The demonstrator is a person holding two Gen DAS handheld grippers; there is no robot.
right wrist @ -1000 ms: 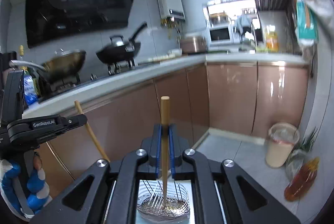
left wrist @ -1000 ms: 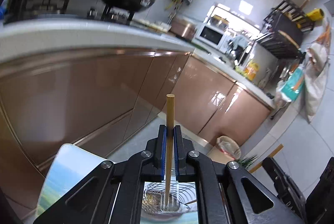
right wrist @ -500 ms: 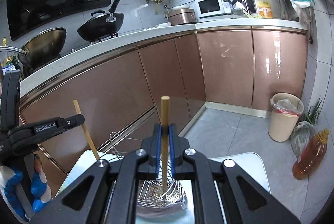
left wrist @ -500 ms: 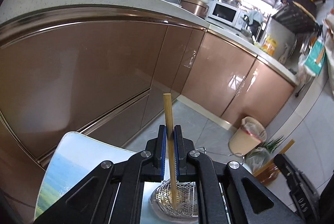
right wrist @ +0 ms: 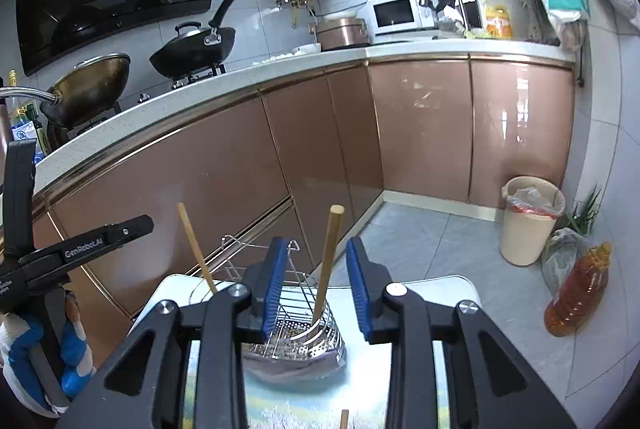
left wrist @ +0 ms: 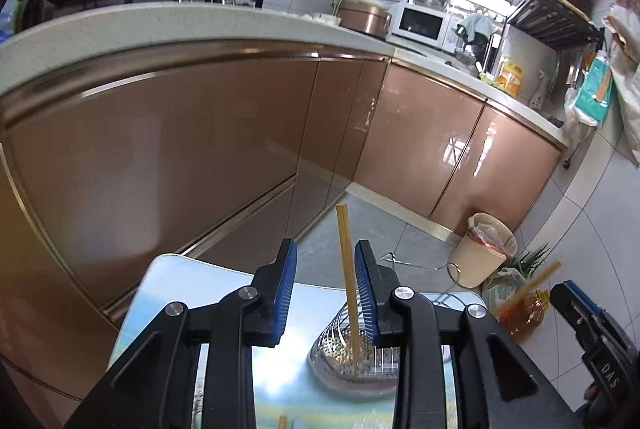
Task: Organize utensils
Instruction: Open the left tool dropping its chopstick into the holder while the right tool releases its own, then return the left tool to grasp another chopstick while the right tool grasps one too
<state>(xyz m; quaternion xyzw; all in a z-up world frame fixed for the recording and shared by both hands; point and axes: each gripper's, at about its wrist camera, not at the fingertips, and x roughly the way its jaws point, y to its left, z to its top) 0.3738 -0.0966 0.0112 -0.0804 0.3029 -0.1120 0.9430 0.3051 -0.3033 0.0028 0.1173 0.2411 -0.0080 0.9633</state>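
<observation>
My left gripper (left wrist: pixel 326 271) has just been opening; blue pads apart now, a thin wooden chopstick (left wrist: pixel 346 277) stands in the gap, close beside the right-hand pad. Can't tell if it still touches that pad; the other pad is clear of it, so no squeeze. Its lower end sits in the wire utensil basket (left wrist: pixel 352 357) below.

My right gripper (right wrist: pixel 317 277) has also just been opening; pads parted, second chopstick (right wrist: pixel 328 261) leans free between them, touching neither pad, tip down in the same basket (right wrist: pixel 296 333).

Basket is metal, perforated base, wire sides, and sits on a small table with a printed landscape top (right wrist: pixel 440 293).

In the right wrist view my left gripper shows at far left, held by a hand in a blue-white glove (right wrist: pixel 28 361), its chopstick poking up beside it.

Beyond: copper-brown cabinets (left wrist: pixel 180 149), white counter, two woks (right wrist: pixel 192 49) on the stove, a bin (right wrist: pixel 528 221) and an oil bottle (right wrist: pixel 576 293) on the tiled floor.
</observation>
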